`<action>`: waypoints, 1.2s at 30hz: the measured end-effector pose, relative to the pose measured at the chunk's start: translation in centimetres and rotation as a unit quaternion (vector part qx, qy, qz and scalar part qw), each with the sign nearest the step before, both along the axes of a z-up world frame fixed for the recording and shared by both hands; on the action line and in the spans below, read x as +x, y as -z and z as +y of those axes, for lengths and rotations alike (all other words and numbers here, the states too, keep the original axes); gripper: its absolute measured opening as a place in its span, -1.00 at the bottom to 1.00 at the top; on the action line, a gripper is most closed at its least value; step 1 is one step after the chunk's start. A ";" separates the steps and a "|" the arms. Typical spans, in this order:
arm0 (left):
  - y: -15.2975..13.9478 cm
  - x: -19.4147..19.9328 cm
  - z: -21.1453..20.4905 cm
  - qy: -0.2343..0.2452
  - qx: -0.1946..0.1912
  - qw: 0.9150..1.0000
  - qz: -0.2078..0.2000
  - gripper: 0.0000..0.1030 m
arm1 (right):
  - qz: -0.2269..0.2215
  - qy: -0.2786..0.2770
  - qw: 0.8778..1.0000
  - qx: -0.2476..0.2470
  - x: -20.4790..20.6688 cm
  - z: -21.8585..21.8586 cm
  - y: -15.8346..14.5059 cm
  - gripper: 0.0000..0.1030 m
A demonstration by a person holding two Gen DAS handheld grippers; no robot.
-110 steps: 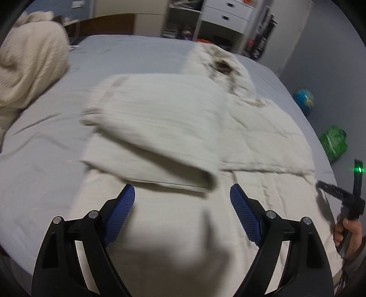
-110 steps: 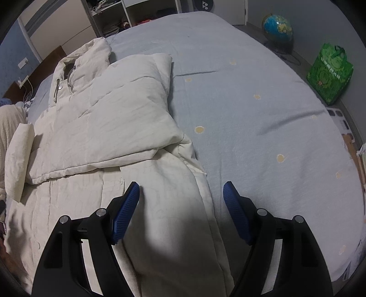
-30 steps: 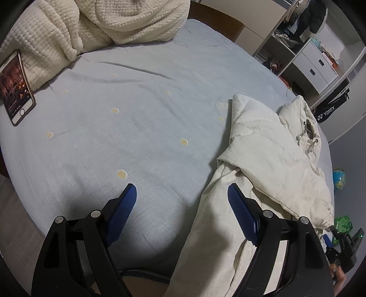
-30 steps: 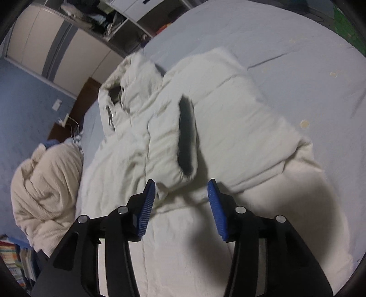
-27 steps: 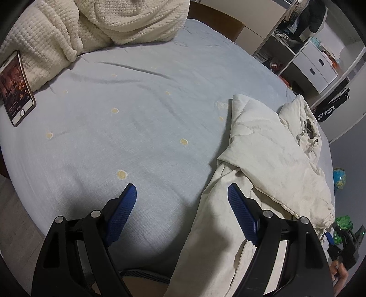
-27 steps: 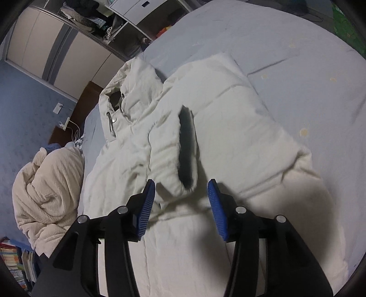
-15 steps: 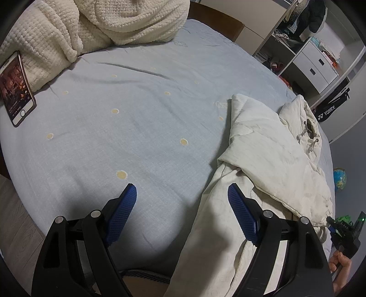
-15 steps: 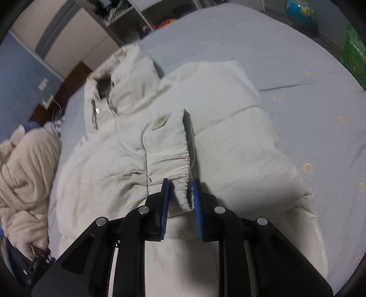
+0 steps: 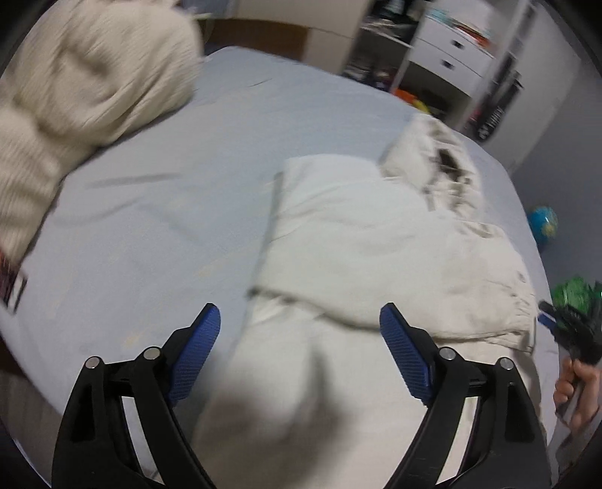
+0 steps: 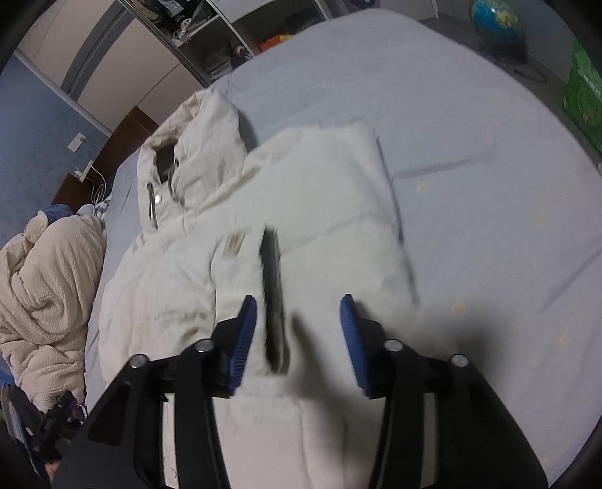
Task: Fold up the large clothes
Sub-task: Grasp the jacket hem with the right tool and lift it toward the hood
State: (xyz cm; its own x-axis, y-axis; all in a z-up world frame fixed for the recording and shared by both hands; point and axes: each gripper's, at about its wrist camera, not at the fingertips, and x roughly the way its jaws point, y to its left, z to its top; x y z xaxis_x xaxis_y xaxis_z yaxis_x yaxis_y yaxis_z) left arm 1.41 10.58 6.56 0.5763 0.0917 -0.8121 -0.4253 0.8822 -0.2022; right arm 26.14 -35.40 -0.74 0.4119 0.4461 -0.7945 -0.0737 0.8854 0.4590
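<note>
A cream hooded puffer jacket (image 9: 357, 240) lies on the light blue bed (image 9: 169, 188), its hood (image 9: 444, 161) toward the far side. My left gripper (image 9: 299, 312) hovers over the jacket's lower left part; its jaws are wide and still opening, with nothing pinched between them. In the right wrist view the jacket (image 10: 320, 195) has one sleeve folded across its front. The sleeve's cuff (image 10: 240, 271), dark inside, lies just below my right gripper (image 10: 298, 301). That gripper's jaws are opening and the pads are clear of the cloth.
A cream knitted blanket (image 9: 75, 82) is heaped at the bed's far left, with a phone (image 9: 11, 282) beside it. A globe (image 10: 494, 22) and a green bag (image 10: 583, 86) stand on the floor to the right. White drawers (image 9: 451, 56) and shelves stand behind the bed.
My right gripper closed on the sleeve cuff half a second ago and has now let it go onto the jacket's front. The left gripper rose and swung right, over the jacket.
</note>
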 end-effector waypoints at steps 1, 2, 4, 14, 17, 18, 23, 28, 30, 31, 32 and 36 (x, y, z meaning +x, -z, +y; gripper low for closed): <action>-0.7 1.5 -1.0 0.017 0.004 1.000 -0.003 0.63 | -0.003 -0.002 1.000 -0.003 0.5 -0.1 -0.3 -0.14; -1.0 2.4 -1.5 0.027 0.003 1.000 -0.004 0.64 | -0.006 -0.005 1.000 -0.007 1.2 -0.2 -0.7 -0.13; -1.5 5.1 -2.7 0.045 -0.001 0.999 -0.008 0.65 | -0.013 -0.013 1.000 -0.013 2.6 -0.2 -1.5 -0.12; 1.4 16.8 -3.7 0.065 -0.035 0.997 -0.023 0.66 | -0.022 -0.085 0.996 0.008 11.6 3.6 -2.8 0.18; 3.0 18.7 -3.7 0.077 -0.019 0.996 -0.029 0.66 | -0.017 -0.094 0.995 0.036 15.8 5.2 -2.9 0.18; 3.8 19.0 -3.7 0.084 -0.012 0.996 -0.028 0.66 | -0.017 -0.095 0.994 0.043 17.0 5.7 -2.9 0.18; 6.8 18.8 -2.5 0.096 0.018 0.995 -0.023 0.66 | -0.023 -0.107 0.992 0.061 23.7 9.3 -3.0 0.23; 7.5 19.2 -1.2 0.100 0.027 0.994 -0.033 0.66 | -0.023 -0.115 0.990 0.076 29.5 13.5 -2.3 0.25; 7.7 19.3 -0.9 0.097 0.024 0.994 -0.039 0.69 | -0.021 -0.119 0.989 0.086 31.1 14.9 -2.0 0.27; 8.0 19.4 -0.7 0.095 0.022 0.994 -0.043 0.70 | -0.018 -0.124 0.988 0.093 32.0 15.7 -1.7 0.27; 8.3 19.4 -0.7 0.094 0.024 0.994 -0.046 0.71 | -0.016 -0.128 0.987 0.096 32.7 16.5 -1.6 0.29; 8.8 19.4 -0.8 0.092 0.032 0.994 -0.055 0.76 | 0.000 -0.141 0.986 0.091 35.6 19.0 0.2 0.29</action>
